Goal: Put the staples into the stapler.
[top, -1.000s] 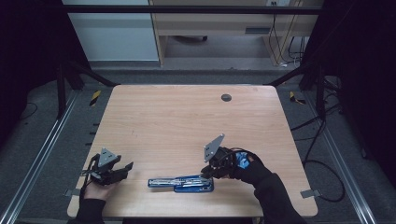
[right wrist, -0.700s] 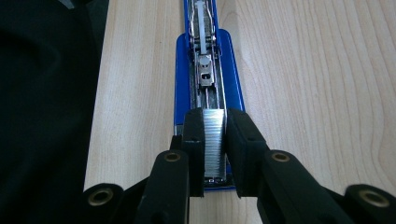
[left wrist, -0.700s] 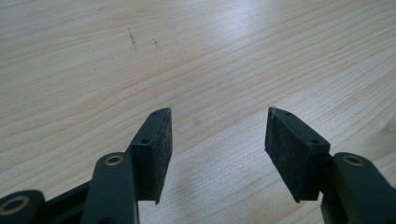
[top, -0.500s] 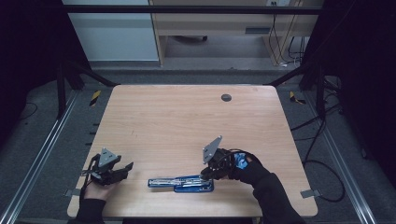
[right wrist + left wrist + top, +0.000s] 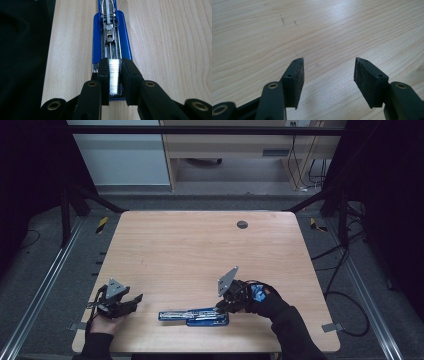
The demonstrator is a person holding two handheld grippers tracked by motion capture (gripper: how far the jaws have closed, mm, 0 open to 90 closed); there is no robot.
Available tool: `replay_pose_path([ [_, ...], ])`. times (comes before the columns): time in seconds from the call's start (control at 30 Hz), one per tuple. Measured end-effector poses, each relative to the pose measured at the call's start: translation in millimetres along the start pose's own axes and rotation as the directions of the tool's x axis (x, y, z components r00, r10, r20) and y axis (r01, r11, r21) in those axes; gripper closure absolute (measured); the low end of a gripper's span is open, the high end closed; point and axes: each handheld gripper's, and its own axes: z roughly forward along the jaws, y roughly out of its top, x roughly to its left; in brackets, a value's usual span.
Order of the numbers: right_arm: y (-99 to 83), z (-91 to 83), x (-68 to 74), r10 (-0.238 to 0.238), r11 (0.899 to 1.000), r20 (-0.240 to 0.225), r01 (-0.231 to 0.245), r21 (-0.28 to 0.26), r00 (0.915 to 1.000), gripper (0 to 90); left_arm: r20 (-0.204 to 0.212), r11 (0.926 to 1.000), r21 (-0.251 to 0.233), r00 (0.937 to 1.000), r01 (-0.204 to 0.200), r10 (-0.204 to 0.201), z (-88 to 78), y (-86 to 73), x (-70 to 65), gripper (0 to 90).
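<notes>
wooden table (image 5: 200,255) in a dark room, grey floor and a desk behind, small dark round plug (image 5: 242,224) near the far edge. blue stapler (image 5: 195,315) lies flat and opened out along the near edge, a bit right of centre, magazine channel facing up. right gripper (image 5: 223,306) sits over the stapler's right end, hand coming in from the near right corner. in the right gripper view the right gripper (image 5: 115,75) has its pads clamped on a strip of staples (image 5: 114,77), strip upright between them, right above the near end of the stapler (image 5: 111,37) channel; whether the strip already touches the rail i can't tell. pusher piece shows further up the channel. left gripper (image 5: 120,302) rests near the near left corner, well apart from the stapler. left gripper view: left gripper (image 5: 328,75) jaws spread wide, nothing between, just bare wood.

looks like loading staples, strip about to seat in the channel. risks, my read: strip tilted against the rail so it jams or rides on the channel wall; too hard a squeeze snaps the glued strip and staples scatter; nothing pins the stapler, so a push along it could slide it toward the near edge; letting go early drops the strip beside the channel.
</notes>
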Motion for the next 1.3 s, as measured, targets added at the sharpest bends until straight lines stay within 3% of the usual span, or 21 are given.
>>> replay_pose_path([
  [0.3, 0.4, 0.5, 1.1, -0.019, 1.000, -0.010, 0.019, -0.004, 0.9998, 78.1, 0.000, 1.0000, 0.001, 1.0000, 0.001, -0.001, 0.1, -0.1, 0.1, 41.5],
  [1.0, -2.0, 4.3, -0.2, -0.010, 1.000, -0.012, 0.010, 0.001, 0.9999, 77.4, 0.002, 1.0000, 0.004, 1.0000, 0.001, -0.001, 0.5, -0.2, 0.3, 41.6],
  [1.3, -4.8, 2.2, 0.5, 0.010, 1.000, -0.004, -0.011, -0.014, 0.9999, 69.4, 0.005, 1.0000, 0.008, 1.0000, -0.001, 0.001, 0.7, -0.1, 0.0, 41.6],
])
